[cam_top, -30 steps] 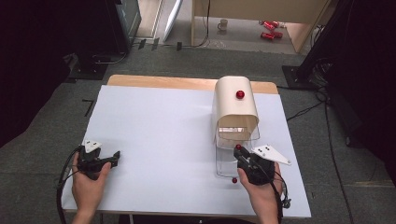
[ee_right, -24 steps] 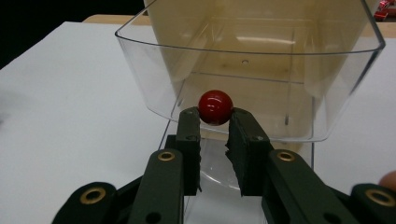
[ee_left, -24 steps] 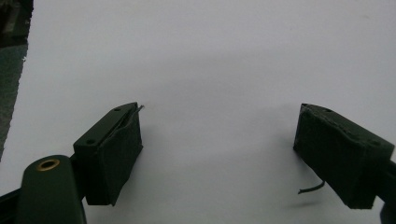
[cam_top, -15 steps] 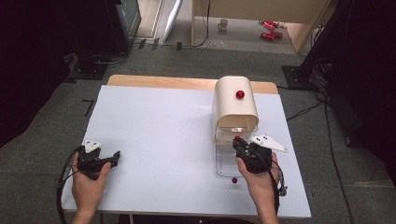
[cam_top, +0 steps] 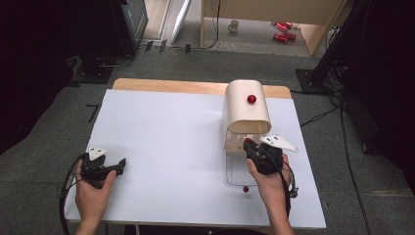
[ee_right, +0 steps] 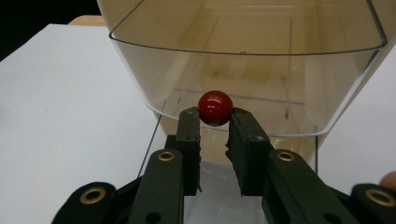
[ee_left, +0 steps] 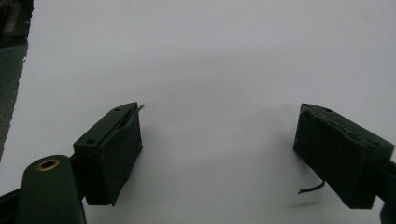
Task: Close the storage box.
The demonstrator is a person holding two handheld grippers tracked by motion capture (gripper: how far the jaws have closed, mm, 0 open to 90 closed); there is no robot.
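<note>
While both hands rest at the near edge, view by view:

High view: right gripper at the cream bin's mouth; left gripper well apart, near left.

Left gripper view: jaws wide apart over bare white table.

Right gripper view: jaws clamped on red knob of clear drawer; drawer looks empty.

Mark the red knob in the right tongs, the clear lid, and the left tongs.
red knob [ee_right: 215,108], right gripper view, centre of the ball
clear lid [ee_right: 243,79], right gripper view, curved front wall
left tongs [ee_left: 217,154], left gripper view, midway between tips
</note>
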